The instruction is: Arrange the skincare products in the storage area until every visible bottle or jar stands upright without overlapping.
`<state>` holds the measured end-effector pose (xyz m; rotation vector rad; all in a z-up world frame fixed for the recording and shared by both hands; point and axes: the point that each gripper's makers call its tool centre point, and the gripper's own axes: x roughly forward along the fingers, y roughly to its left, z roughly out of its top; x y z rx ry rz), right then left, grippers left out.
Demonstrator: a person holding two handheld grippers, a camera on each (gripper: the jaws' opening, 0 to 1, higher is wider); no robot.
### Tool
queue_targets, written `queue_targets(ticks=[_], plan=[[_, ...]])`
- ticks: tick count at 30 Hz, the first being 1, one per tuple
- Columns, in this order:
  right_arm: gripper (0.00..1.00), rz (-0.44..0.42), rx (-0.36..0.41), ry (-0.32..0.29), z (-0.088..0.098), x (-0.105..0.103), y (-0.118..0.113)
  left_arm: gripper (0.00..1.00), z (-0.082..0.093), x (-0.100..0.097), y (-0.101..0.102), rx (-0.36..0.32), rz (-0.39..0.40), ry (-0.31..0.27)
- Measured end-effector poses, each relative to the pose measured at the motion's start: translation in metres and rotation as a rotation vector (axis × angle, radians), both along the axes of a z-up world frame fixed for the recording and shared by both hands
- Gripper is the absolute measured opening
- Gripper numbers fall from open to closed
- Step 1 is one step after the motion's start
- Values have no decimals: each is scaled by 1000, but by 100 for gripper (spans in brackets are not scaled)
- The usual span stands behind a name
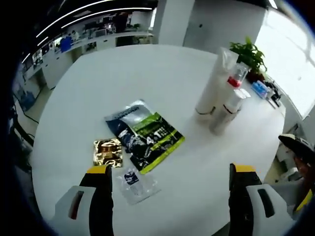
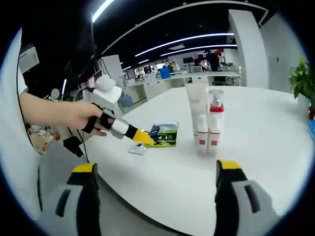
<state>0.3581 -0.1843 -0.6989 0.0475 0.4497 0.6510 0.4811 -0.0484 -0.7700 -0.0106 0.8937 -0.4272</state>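
On the round white table point(image 1: 98, 88) three skincare containers stand upright close together. They are a tall white tube point(image 1: 214, 86), a pump bottle with a red collar point(image 1: 237, 77) and a shorter white bottle point(image 1: 227, 110). In the right gripper view they are the tube point(image 2: 196, 110), the pump bottle point(image 2: 215, 123) and the short bottle point(image 2: 202, 136). My left gripper point(image 1: 170, 184) is open above the table's near edge, short of the sachets, with nothing between its jaws. It also shows as the left gripper point(image 2: 140, 137) held by a hand. My right gripper point(image 2: 157, 174) is open off the table edge.
A dark and green sachet pack point(image 1: 145, 135) lies flat mid-table, with a gold sachet point(image 1: 108, 151) and a small clear sachet point(image 1: 135, 182) near it. A potted plant point(image 1: 251, 54) and a blue item point(image 1: 258, 88) sit at the far edge. Office desks stand beyond.
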Motion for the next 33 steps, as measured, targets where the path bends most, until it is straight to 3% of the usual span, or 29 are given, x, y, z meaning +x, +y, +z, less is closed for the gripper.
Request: queue_targets(ticks=[10, 21, 25, 33], plan=[[100, 0, 0, 17, -3, 0, 0, 97, -24, 25, -4, 21, 131, 65], [100, -28, 19, 40, -5, 2, -4, 97, -39, 61, -3, 43, 270, 92], [100, -36, 22, 44, -5, 3, -5, 97, -43, 69, 3, 57, 358, 120], [100, -48, 27, 55, -7, 4, -7, 97, -59, 77, 3, 81, 428, 177]])
